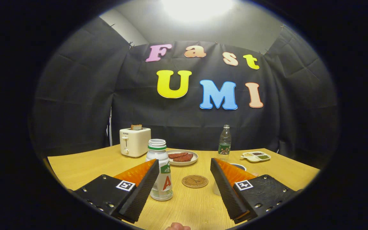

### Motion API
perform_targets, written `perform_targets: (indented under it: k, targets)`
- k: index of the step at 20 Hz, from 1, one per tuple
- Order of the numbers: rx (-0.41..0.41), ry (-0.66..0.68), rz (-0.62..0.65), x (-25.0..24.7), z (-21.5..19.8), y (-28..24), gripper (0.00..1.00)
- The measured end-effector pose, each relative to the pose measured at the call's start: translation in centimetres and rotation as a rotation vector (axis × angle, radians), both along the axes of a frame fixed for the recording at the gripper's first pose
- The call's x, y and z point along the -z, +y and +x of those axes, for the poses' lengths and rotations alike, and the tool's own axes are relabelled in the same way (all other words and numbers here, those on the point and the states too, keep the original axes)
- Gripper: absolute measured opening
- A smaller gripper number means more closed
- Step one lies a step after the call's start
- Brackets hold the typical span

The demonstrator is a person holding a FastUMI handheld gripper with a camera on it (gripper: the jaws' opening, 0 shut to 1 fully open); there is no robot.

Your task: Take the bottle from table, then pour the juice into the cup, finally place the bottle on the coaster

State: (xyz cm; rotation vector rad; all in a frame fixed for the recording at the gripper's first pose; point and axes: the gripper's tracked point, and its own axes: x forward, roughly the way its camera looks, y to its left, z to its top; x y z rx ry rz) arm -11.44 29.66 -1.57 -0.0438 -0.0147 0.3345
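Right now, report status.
Gripper open, empty. White juice bottle upright against left finger, uncapped. Cup behind right finger. Coaster bare, path unobstructed.
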Motion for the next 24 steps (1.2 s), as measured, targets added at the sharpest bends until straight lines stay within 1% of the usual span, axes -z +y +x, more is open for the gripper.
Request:
perform_targets:
  k: [2, 5, 9, 13, 14, 16, 18, 21, 24]
  targets:
    - [-0.048, -0.007, -0.035, 0.9, 0.3, 2.8, 0.98]
    - [-0.029, 0.01, -0.103, 2.8, 1.8, 4.1, 0.96]
    - [-0.034, 0.031, -0.072, 3.4, 3.6, 5.3, 0.96]
    - [-0.078, 0.081, -0.037, 4.5, 4.5, 6.3, 0.96]
    - [-0.102, 0.074, -0.024, 4.3, 4.4, 7.0, 0.9]
    - [-0.106, 0.073, -0.011, 4.4, 4.5, 6.8, 0.71]
    - [-0.073, 0.078, 0.008, 4.5, 4.9, 6.3, 0.68]
    - [-0.003, 0.105, 0.012, 4.6, 5.2, 5.3, 0.66]
    - [0.02, 0.141, 0.057, 3.9, 4.7, 4.9, 0.66]
